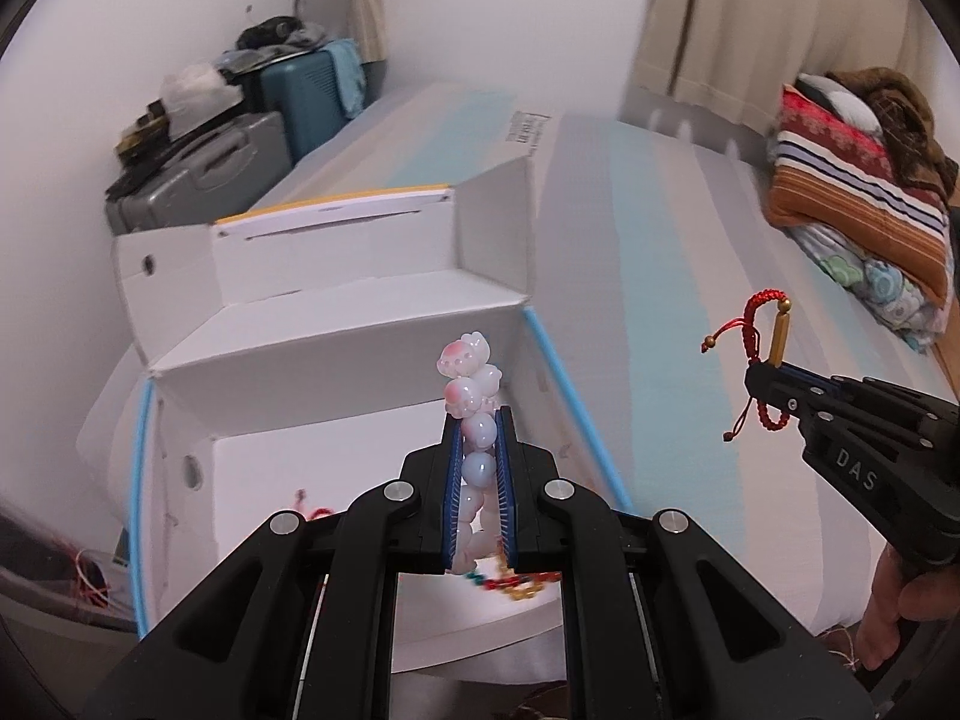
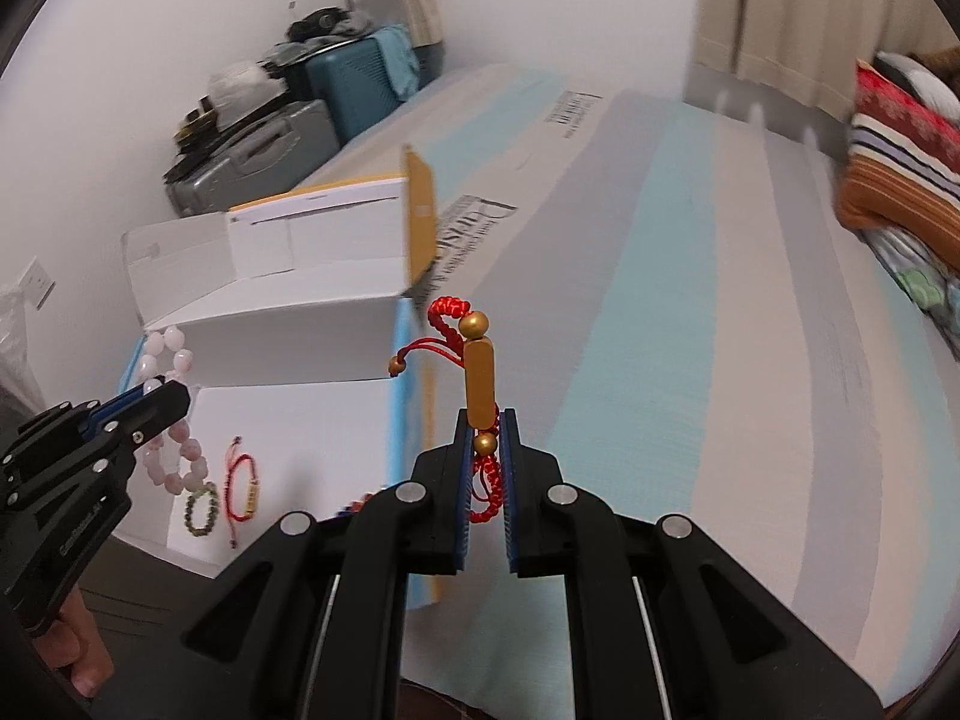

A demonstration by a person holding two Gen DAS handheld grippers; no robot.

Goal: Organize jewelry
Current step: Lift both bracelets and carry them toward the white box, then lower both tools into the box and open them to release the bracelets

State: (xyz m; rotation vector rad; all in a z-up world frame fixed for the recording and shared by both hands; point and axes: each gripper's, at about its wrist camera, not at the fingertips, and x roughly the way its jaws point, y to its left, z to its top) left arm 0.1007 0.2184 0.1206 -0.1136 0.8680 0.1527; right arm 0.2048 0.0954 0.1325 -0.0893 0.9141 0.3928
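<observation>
My left gripper [image 1: 479, 420] is shut on a pink and white bead bracelet [image 1: 471, 384] and holds it above the open white box [image 1: 336, 324]. It also shows in the right wrist view [image 2: 162, 387] with the bracelet [image 2: 174, 450] hanging from it. My right gripper [image 2: 486, 420] is shut on a red cord bracelet with a gold tube bead [image 2: 480, 378], held above the striped bed right of the box. It also shows in the left wrist view [image 1: 765, 369]. On the box floor lie a green bead bracelet [image 2: 201, 509] and another red cord bracelet [image 2: 243, 486].
The box [image 2: 270, 324] has raised flaps and a yellow-edged lid [image 2: 420, 216]. The striped mattress [image 2: 690, 330] stretches to the right. Folded blankets [image 1: 858, 192] lie at the far right. Suitcases [image 1: 240, 156] stand against the wall. A colourful bead string [image 1: 510, 585] lies under my left gripper.
</observation>
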